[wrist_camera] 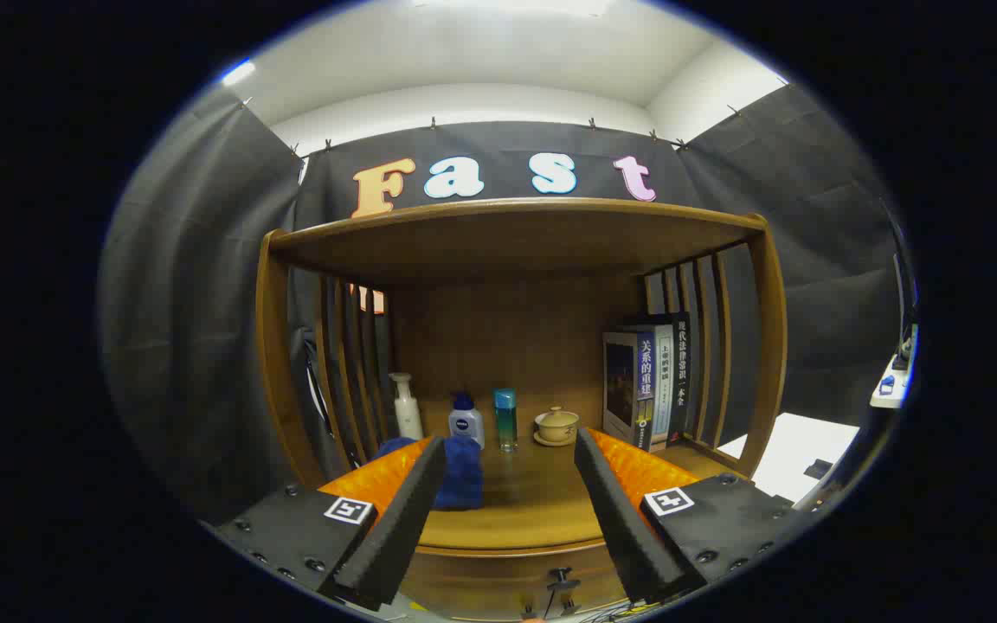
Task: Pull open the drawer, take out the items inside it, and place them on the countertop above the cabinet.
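Observation:
My gripper (pixel 509 450) is open, its two fingers spread wide with nothing between them, raised over the front of the wooden cabinet's countertop (pixel 533 506). A blue cloth-like item (pixel 460 472) lies on the countertop just beside the left finger. Below the countertop's front edge the drawer front (pixel 498 580) shows with a small dark knob (pixel 561 576); it looks closed, and its inside is hidden.
At the back of the countertop stand a white pump bottle (pixel 407 407), a white bottle with a blue cap (pixel 466 421), a teal tumbler (pixel 506 419) and a tan lidded cup (pixel 557 425). Upright books (pixel 650 385) lean at the right slats. A shelf (pixel 516 227) roofs the bay.

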`<action>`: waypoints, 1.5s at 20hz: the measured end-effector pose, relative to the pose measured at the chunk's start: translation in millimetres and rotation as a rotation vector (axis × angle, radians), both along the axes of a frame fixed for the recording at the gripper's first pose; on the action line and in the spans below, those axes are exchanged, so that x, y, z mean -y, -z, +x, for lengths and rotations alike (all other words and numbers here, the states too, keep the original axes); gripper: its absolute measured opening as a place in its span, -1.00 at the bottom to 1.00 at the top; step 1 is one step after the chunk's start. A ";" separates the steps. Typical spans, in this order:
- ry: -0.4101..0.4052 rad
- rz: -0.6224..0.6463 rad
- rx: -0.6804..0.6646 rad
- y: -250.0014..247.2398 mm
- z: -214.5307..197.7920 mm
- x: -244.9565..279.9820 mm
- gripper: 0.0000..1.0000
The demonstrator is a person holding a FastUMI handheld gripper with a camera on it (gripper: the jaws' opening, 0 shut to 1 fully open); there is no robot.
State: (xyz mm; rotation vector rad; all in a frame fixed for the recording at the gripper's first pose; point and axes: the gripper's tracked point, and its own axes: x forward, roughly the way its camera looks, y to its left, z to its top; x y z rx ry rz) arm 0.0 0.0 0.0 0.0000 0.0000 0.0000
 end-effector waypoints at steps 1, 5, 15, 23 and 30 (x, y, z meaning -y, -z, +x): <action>0.003 0.002 -0.001 4.4 -6.0 2.3 0.96; 0.017 0.021 0.024 0.5 -16.5 14.9 0.96; 0.016 -0.046 0.118 -2.0 -28.3 29.5 0.96; -0.016 -0.013 0.111 11.1 -16.7 17.9 0.96; -0.026 -0.023 0.100 48.2 -7.8 27.8 0.96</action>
